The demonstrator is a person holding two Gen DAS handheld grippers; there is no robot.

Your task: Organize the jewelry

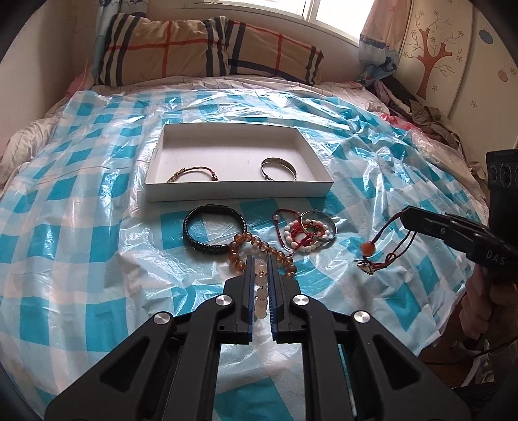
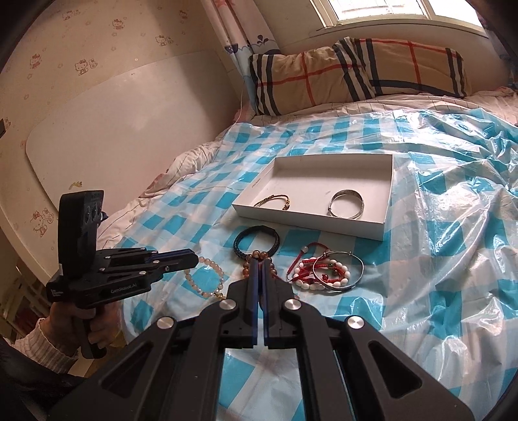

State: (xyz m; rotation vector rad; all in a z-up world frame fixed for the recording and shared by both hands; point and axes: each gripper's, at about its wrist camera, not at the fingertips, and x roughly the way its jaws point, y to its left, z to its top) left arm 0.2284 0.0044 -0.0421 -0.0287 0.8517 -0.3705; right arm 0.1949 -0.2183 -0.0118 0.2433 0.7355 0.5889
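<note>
Above the checked sheet: left gripper pinches pale bead bracelet, right gripper pinches red cord bracelet. Both look mid-carry. Next probably calls for reaching over white box and releasing beside the two bangles.

A home bedroom. A bed spread with blue-and-white checked plastic sheet fills the view; plaid pillows lie at 12 o'clock under a bright window. Cartoon-cat wallpaper covers the wall at 10 o'clock in the right wrist view, beside patterned curtains.
</note>
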